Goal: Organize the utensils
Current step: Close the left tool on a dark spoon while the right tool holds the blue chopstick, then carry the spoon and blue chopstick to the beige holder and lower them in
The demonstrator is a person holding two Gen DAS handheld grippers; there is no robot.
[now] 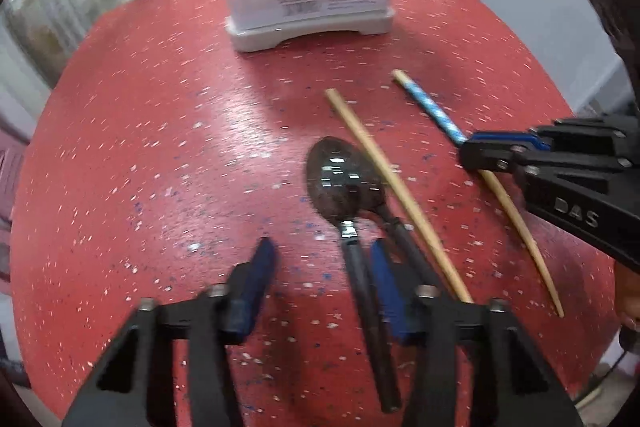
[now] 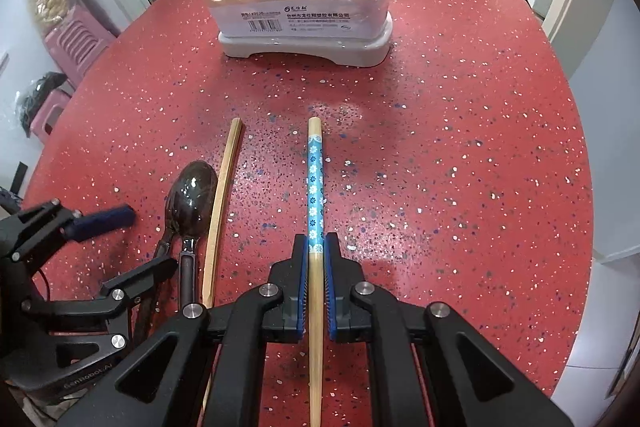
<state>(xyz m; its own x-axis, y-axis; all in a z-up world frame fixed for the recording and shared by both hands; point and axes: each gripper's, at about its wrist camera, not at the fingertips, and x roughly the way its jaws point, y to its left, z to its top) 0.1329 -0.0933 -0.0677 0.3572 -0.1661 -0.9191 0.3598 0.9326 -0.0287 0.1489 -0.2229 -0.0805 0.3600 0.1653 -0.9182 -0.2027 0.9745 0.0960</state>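
The right gripper [image 2: 316, 247] pinches the thin blue-patterned bamboo chopstick [image 2: 314, 187] mid-shaft, its decorated end ahead; light, stiff, liable to pivot. The left gripper [image 1: 320, 267], spread wide, straddles dark spoon handles [image 1: 360, 267].

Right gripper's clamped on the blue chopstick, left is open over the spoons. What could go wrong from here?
1. The right gripper pinches the blue-patterned chopstick between narrow fingers; it could pivot when lifted.
2. The two spoons overlap, so the open left gripper may grab both.
3. The plain chopstick lies against the spoons and could get dragged.
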